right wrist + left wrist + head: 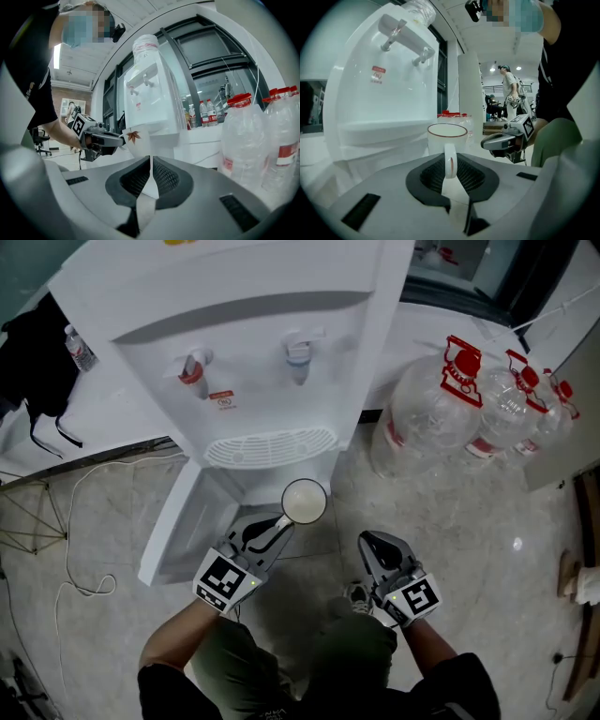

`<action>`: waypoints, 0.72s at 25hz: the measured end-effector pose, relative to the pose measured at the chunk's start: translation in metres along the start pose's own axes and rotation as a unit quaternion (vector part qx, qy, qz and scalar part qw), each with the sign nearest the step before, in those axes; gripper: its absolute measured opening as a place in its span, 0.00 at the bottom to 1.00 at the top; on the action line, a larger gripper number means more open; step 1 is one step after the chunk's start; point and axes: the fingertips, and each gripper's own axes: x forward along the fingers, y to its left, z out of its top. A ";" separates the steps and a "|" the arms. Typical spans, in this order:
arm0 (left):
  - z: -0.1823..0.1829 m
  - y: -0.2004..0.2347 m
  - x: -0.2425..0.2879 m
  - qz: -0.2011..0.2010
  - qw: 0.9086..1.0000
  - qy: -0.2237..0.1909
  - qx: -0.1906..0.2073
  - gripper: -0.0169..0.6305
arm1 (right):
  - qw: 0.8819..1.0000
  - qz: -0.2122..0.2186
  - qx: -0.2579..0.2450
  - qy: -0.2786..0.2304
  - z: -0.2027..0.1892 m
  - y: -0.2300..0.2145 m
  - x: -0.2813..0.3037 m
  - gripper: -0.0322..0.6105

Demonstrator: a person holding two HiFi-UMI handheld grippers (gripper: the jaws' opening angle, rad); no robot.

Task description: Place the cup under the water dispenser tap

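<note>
Water dispenser [234,352] fills the head view; the cup [304,501] hangs in front of its drip grille [270,446], not under a tap yet. I judge it rigid, glazed and breakable, so the handle [449,160] is the sane hold: left gripper [450,164] fingers are narrow, pinched on it; right gripper [151,174] fingers are pressed together on nothing. Only the left gripper view shows that pinch, and only the right gripper view shows the leaf print [133,136].

- the pale marbled floor [487,521] fills the lower and right parts of the head view.
- a white water dispenser [253,352] stands on it at upper centre.
- clear, red-capped water jugs [427,418] stand at upper right.
- a thin white cable [94,592] loops at left.
</note>
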 end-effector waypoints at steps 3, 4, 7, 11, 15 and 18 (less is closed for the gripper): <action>0.026 -0.006 -0.013 -0.011 1.000 -0.004 0.016 0.13 | 1.000 0.002 -0.001 -0.006 0.007 0.000 -0.001 0.12; 0.034 -0.006 -0.017 -0.013 1.000 -0.004 0.022 0.13 | 1.000 0.002 0.000 -0.010 0.010 0.000 -0.001 0.12; 0.063 -0.003 -0.027 -0.013 0.999 -0.013 0.037 0.13 | 1.000 -0.001 0.002 -0.021 0.021 0.001 -0.002 0.12; 0.101 0.006 -0.036 -0.005 0.998 -0.038 0.050 0.13 | 1.000 -0.002 0.002 -0.031 0.034 -0.001 -0.001 0.12; 0.121 0.028 -0.037 0.014 0.997 -0.054 0.047 0.13 | 0.999 -0.006 0.003 -0.039 0.044 -0.002 0.002 0.12; 0.128 0.047 -0.033 0.032 0.996 -0.056 0.056 0.13 | 0.999 -0.003 0.002 -0.044 0.047 0.001 0.006 0.12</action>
